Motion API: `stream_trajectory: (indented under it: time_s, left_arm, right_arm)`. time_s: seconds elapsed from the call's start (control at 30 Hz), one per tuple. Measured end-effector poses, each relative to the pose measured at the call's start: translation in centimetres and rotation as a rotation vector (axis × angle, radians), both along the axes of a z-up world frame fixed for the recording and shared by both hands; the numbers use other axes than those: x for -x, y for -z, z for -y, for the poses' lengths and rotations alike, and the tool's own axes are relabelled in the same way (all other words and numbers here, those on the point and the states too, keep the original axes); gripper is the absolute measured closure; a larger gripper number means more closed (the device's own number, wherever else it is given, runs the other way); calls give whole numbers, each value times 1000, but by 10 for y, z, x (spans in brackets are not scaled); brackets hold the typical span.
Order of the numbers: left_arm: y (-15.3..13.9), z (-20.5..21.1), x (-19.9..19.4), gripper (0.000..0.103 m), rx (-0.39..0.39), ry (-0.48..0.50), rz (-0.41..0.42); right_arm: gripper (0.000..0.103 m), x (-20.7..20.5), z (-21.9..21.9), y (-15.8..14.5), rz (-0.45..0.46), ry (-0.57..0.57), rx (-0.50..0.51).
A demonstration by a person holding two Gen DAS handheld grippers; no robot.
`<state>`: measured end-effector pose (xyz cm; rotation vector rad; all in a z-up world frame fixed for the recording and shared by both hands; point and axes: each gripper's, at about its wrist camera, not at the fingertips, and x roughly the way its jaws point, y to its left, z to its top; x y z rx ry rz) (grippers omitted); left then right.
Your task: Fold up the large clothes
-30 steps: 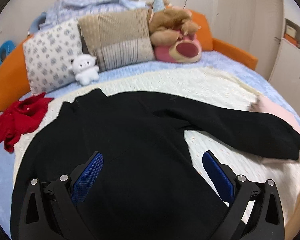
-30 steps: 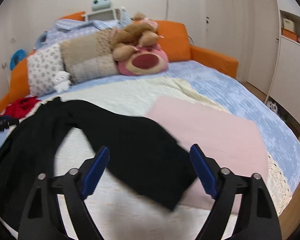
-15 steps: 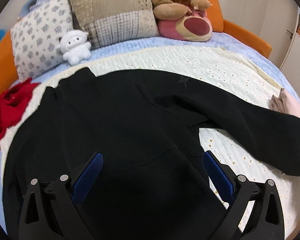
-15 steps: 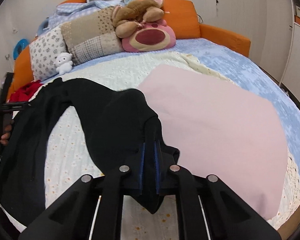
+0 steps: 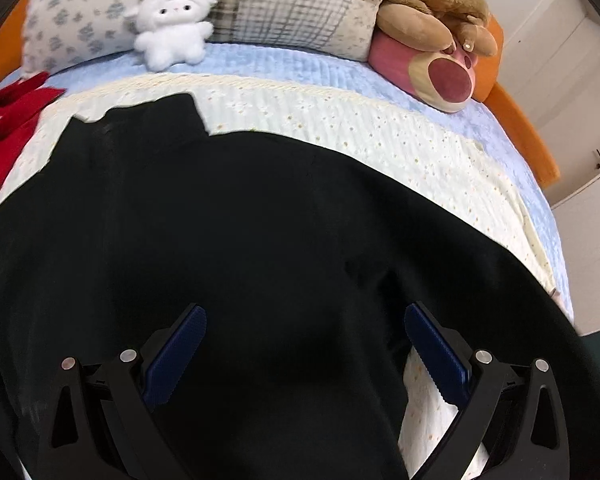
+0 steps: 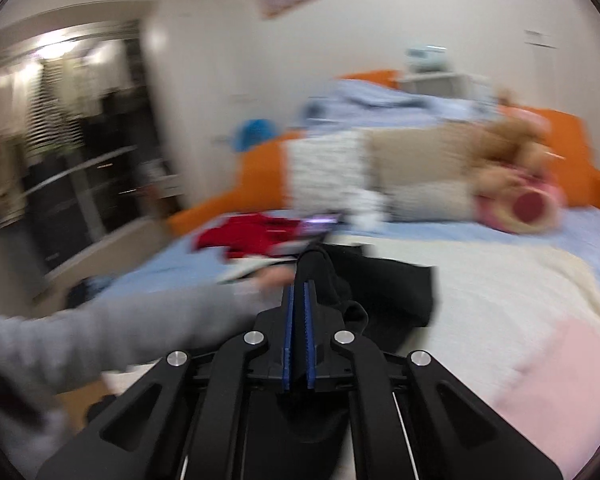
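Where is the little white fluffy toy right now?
In the left wrist view, the white plush toy sits at the upper left, leaning on the flower-print pillow, beside the patchwork pillow and beyond the black sweater.

Your left gripper (image 5: 306, 344) hangs over the sweater (image 5: 260, 240), which lies spread across the bedspread (image 5: 400, 136), collar toward the pillows (image 5: 292, 4). A small plush (image 5: 172, 24) sits before those pillows, a larger plush toy (image 5: 440, 60) to their right, and a crumpled garment (image 5: 4, 116) lies left of the collar. Your right gripper (image 6: 298, 336) pinches a sleeve (image 6: 332, 296) (lifted off the bed), with your other arm's sleeve (image 6: 100, 340) reaching in at its left
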<state>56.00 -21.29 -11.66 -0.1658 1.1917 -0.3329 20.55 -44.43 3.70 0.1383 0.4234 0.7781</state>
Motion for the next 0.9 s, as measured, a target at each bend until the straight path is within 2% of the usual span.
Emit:
stream_trajectory:
  time_s: [0.07,0.17,0.23,0.33,0.43,0.53,0.7,0.73,0.77,0.8,0.87,0.9]
  left_arm:
    - [6,7,-16,2,-7,40,-28]
    - [22,11,-33,2,-55,54,-64]
    - [30,10,-38,2,-51,48,-66]
    - [41,-5,-46,2,6,-26,-61]
    - [47,-43,-51,2,133,-197,-39]
    - [53,-70,-56,2,141,-285,-15]
    - [52,-85,-55,2,41,-225,11]
    - [49,-88,-51,2,23,-201,20]
    - [46,-89,-48,2,8,-193,29]
    - [43,-91,-43,2,-3,-175,39]
    - [34,-90,-29,2,-22,-125,58]
    - [31,-90,-25,2,-32,-105,63]
  right_arm:
    - [98,8,-31,3,-11,-127,-16]
    - [98,12,-67,18,-47,-243,-9]
    - [98,13,-85,29,-74,-290,1]
    - [98,13,-106,51,-136,-353,-5]
    - [98,12,-128,75,-187,-391,36]
    - [98,13,-151,102,-232,-411,121]
    - [93,20,-175,154,-289,-423,338]
    - [91,19,-175,160,-311,-430,367]
    - [75,20,-175,162,-328,-432,374]
    - [54,16,-166,161,-348,-433,343]
    - [33,9,-148,149,-324,-400,289]
    - [32,4,-133,138,-293,-354,256]
